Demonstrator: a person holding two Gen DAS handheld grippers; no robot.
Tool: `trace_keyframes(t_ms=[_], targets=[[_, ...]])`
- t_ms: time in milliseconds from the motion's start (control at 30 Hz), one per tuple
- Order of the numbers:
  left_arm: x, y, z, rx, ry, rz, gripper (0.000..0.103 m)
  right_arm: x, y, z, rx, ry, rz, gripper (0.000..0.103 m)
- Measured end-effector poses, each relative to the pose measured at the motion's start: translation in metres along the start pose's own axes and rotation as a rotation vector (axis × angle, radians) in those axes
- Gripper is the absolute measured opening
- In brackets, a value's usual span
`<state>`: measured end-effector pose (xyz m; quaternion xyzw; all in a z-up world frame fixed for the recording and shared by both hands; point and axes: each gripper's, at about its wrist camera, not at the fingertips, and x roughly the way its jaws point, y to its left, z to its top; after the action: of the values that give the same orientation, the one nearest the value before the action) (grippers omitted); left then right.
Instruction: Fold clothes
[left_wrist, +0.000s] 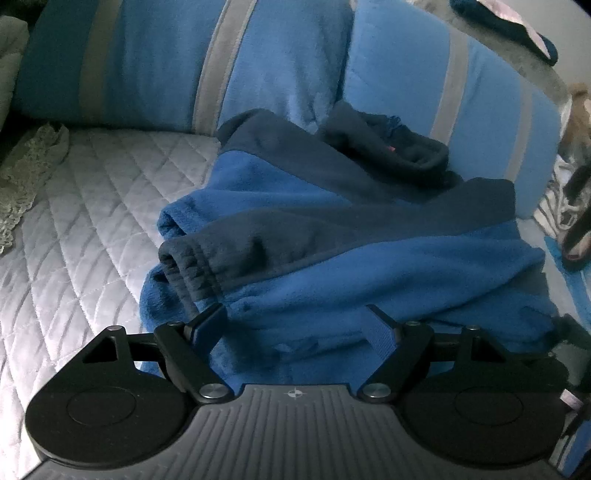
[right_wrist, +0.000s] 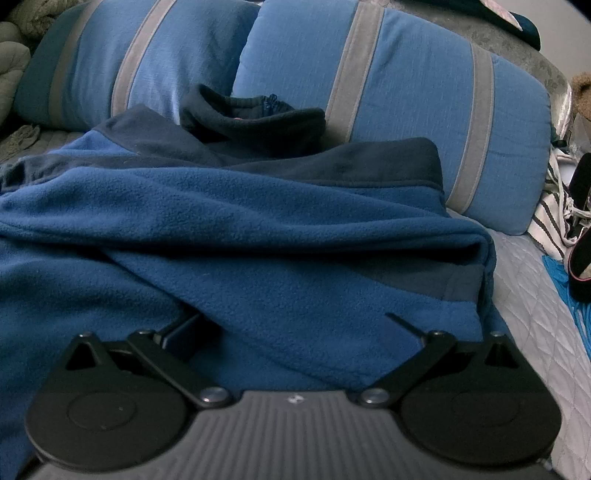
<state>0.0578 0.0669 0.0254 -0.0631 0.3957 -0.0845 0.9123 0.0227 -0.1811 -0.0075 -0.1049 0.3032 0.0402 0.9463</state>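
A blue fleece jacket (left_wrist: 332, 258) with navy panels lies bunched on a quilted grey bedspread (left_wrist: 74, 221). Its navy collar (left_wrist: 388, 147) stands up at the far side, and a navy elastic cuff (left_wrist: 192, 258) lies on the left. My left gripper (left_wrist: 293, 325) is open wide at the jacket's near edge, and fleece lies between its fingers without being pinched. In the right wrist view the same jacket (right_wrist: 258, 221) fills the middle, collar (right_wrist: 251, 118) at the back. My right gripper (right_wrist: 293, 325) is also wide open. A fold of fleece drapes between its fingers and partly covers the left finger (right_wrist: 184, 326).
Two blue pillows with grey stripes (left_wrist: 166, 55) (right_wrist: 406, 92) lean along the far side. A lace cloth (left_wrist: 26, 177) lies at the left. At the right are a striped cloth (right_wrist: 546, 218) and a dark shoe (right_wrist: 581, 258). Bare bedspread (right_wrist: 535, 314) shows beside the jacket.
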Motion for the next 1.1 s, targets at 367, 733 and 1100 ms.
trace_keyframes(t_ms=[367, 733, 1100], targets=[[-0.0004, -0.0008, 0.0005, 0.001, 0.007, -0.001, 0.080, -0.0003, 0.0001, 0.0000, 0.000, 0.000, 0.000, 0.103], [-0.0031, 0.0021, 0.0031, -0.033, 0.025, -0.027, 0.080, 0.0002, 0.0004, -0.0002, 0.000, 0.001, 0.000, 0.103], [-0.0029, 0.0079, 0.0057, -0.091, 0.047, -0.047, 0.080, 0.0005, 0.0005, -0.0002, -0.001, 0.001, 0.000, 0.103]])
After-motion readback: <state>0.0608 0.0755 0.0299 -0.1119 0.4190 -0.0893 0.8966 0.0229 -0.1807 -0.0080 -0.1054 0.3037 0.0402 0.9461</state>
